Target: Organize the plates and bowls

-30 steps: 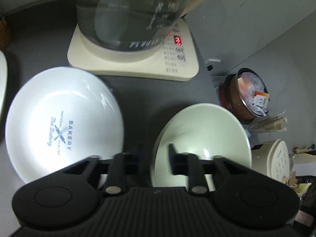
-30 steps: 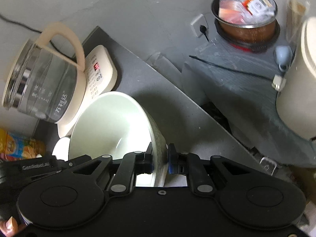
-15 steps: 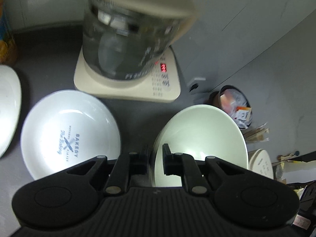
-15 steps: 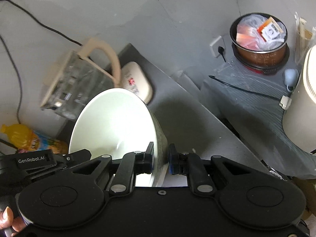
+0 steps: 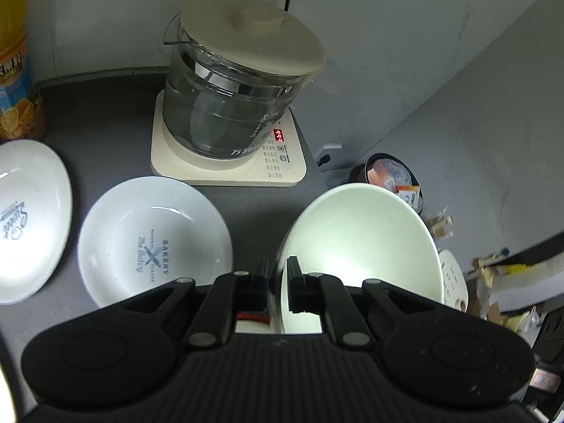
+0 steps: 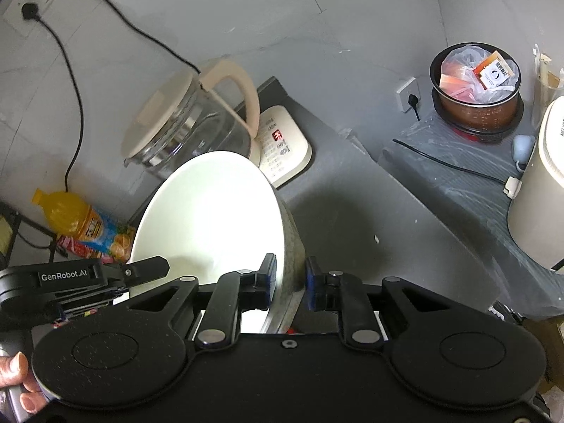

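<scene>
With the left claw (image 5: 278, 275) clenched on the pale bowl's (image 5: 363, 239) rim and the right claw (image 6: 289, 278) having just been easing open around the opposite wall, the raised bowl could tip and drop onto the bakery plate (image 5: 151, 239) near the tabletop's (image 5: 105, 105) right edge.

Left claw (image 5: 276, 283) clamped tight; right claw (image 6: 290, 282) has just been opening.

A dark grey table (image 5: 116, 105) stands against a grey wall. On it lie two white printed plates (image 5: 151, 239) (image 5: 28, 218) side by side, a cream kettle base (image 5: 229, 165) carrying a glass kettle (image 5: 239, 102), and an orange juice bottle (image 5: 16, 70) at the far left corner.
</scene>
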`<move>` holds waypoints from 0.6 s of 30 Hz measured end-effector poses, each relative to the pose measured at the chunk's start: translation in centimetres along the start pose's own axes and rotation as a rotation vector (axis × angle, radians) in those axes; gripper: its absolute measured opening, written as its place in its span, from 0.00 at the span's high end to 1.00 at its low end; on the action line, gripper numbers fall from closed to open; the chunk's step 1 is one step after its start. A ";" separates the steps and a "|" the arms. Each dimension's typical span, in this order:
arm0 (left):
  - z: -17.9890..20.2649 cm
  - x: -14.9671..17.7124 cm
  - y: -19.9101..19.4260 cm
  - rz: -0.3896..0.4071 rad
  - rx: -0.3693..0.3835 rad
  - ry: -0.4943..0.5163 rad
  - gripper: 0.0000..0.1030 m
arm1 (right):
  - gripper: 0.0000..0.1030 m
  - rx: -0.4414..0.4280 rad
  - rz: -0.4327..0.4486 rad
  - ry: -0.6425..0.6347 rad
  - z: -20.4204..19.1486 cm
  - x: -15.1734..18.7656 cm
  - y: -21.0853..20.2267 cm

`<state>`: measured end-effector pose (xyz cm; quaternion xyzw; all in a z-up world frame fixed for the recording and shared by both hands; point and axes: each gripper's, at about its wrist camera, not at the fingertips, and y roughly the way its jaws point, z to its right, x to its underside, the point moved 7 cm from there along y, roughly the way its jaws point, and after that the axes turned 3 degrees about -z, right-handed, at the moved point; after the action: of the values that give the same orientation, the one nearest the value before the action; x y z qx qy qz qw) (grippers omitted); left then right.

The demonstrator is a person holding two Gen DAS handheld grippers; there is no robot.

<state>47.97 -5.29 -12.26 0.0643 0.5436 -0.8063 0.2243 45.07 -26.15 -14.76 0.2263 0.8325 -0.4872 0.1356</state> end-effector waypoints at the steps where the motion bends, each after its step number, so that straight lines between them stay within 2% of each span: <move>1: -0.1 0.2 -0.2 -0.003 0.002 0.005 0.92 | 0.81 0.001 -0.004 0.000 -0.2 0.3 -0.1; 12: -1.9 2.6 -1.2 -0.055 0.019 0.051 0.92 | 0.79 0.043 -0.035 -0.030 -1.6 4.0 -0.3; 18: -3.5 4.2 -1.0 -0.094 0.014 0.055 0.92 | 0.74 0.062 -0.073 -0.044 -2.1 6.3 0.3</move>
<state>43.34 -2.99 -14.29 0.0621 0.5462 -0.8177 0.1706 39.84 -22.63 -16.78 0.1892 0.8215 -0.5222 0.1287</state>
